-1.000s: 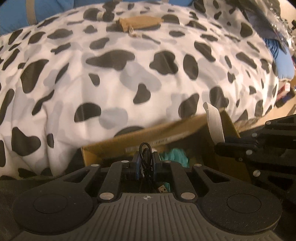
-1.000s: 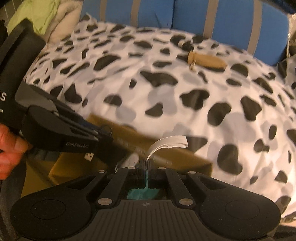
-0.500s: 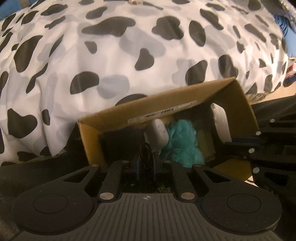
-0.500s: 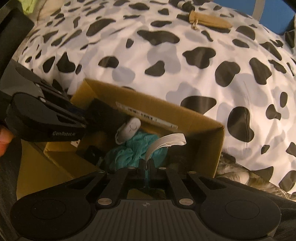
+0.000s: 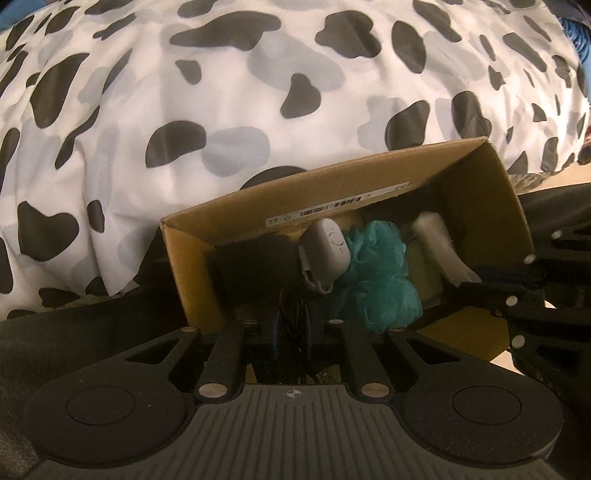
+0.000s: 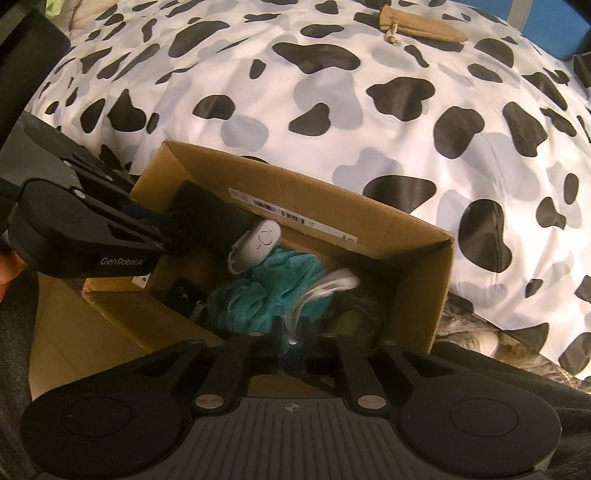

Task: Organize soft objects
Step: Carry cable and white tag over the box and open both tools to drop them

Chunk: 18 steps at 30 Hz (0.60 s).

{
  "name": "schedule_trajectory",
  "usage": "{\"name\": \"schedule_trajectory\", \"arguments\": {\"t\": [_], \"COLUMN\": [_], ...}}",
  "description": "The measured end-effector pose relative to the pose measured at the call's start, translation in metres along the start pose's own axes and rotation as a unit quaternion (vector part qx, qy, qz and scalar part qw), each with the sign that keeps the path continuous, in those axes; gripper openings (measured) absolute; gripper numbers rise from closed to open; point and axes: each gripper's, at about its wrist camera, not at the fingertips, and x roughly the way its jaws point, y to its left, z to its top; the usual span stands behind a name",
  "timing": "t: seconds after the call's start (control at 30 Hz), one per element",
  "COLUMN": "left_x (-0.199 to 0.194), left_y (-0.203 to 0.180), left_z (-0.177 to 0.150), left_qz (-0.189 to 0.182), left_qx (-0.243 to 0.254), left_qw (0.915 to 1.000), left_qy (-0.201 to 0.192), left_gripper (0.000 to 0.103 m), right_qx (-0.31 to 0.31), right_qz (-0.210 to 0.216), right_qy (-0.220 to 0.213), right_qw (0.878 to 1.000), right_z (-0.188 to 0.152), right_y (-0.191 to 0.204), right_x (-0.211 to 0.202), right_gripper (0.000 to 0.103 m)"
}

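Both pairs of tongs point down into an open brown cardboard box [image 6: 417,254] that sits against a bed covered with a white, grey and black cow-patch duvet [image 6: 369,110].

The left tongs [image 5: 291,325] are just beginning to spread, with a thin black looped cable [image 5: 291,306] between their tips; whether the pads press on it cannot be told. It looks light, limp and springy, so it would probably fall straight down and partly uncoil. Pinching it across the gathered loops would hold better than taking a single strand.

The right tongs [image 6: 291,332] are spreading too, with a pale translucent flexible strip [image 6: 321,290] arching up from between them over the box; its blur suggests the hold is slack. The strip seems feather-light, bendy and smooth, likely to slip out sideways, so a grip near its lower end suits it best.

Inside the box lie a fluffy teal mesh bath pouf [image 6: 266,295], a small white oval plastic device with buttons [image 6: 258,243] and a dark soft bundle [image 5: 255,266]. The pouf should squash easily and spring back, and can be taken anywhere in its ruffles. A tan cloth drawstring pouch [image 6: 421,26] rests well apart on the duvet.
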Motion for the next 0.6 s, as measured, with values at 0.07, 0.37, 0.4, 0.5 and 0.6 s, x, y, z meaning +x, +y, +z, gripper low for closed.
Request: {"name": "schedule_trajectory", "arguments": {"t": [0.07, 0.37, 0.4, 0.5, 0.6], "left_x": [0.0013, 0.0038, 0.0044, 0.0057, 0.0057], "left_y": [0.0011, 0.0045, 0.0045, 0.0038, 0.0040], "left_z": [0.0002, 0.0007, 0.0008, 0.0010, 0.0006], "left_qz": [0.002, 0.010, 0.009, 0.010, 0.011], "left_qx": [-0.004, -0.017, -0.017, -0.015, -0.013], "left_qw": [1.0000, 0.9998, 0.9998, 0.9998, 0.9998], "left_qy": [0.002, -0.001, 0.000, 0.003, 0.004], "left_gripper": [0.026, 0.076, 0.076, 0.076, 0.076], "right_qx": [0.001, 0.004, 0.005, 0.007, 0.008], "right_qz": [-0.004, -0.025, -0.027, -0.029, -0.030], "right_qy": [-0.001, 0.000, 0.000, 0.003, 0.007], "right_qw": [1.000, 1.000, 1.000, 1.000, 0.999], "right_z": [0.0005, 0.0031, 0.0033, 0.0031, 0.0030], "right_y": [0.0000, -0.0015, -0.0020, -0.0027, -0.0027], "right_x": [-0.0002, 0.0017, 0.0019, 0.0030, 0.0045], "right_gripper": [0.046, 0.099, 0.100, 0.103, 0.103]}}
